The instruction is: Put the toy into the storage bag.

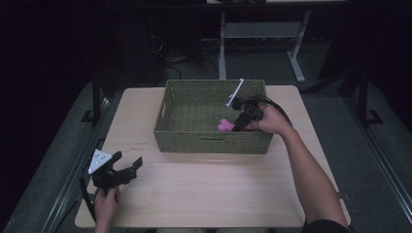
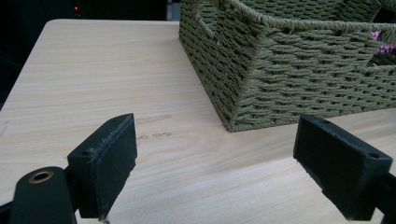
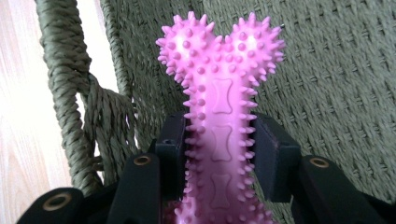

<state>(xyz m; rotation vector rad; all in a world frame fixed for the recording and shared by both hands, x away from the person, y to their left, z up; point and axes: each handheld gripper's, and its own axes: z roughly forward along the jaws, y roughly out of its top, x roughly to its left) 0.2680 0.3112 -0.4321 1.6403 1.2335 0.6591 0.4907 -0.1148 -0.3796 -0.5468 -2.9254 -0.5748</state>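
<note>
Pink spiky bone toy [image 3: 219, 107] sits clamped in right gripper [image 3: 219, 154] jaws inside basket [image 1: 167, 109]; left gripper [image 2: 215, 163] jaws gape empty.

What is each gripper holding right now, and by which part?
The right gripper clamps the pink spiky bone toy by its shaft, inside the woven basket. The left gripper is open and holds nothing.

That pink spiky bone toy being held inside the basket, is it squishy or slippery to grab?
The pink bone toy looks like soft rubber, so probably slightly squishy and light. Its nubs likely keep it from slipping between the right hand-held gripper pads. Set down, the knobbed ends should stop it rolling far.
</note>
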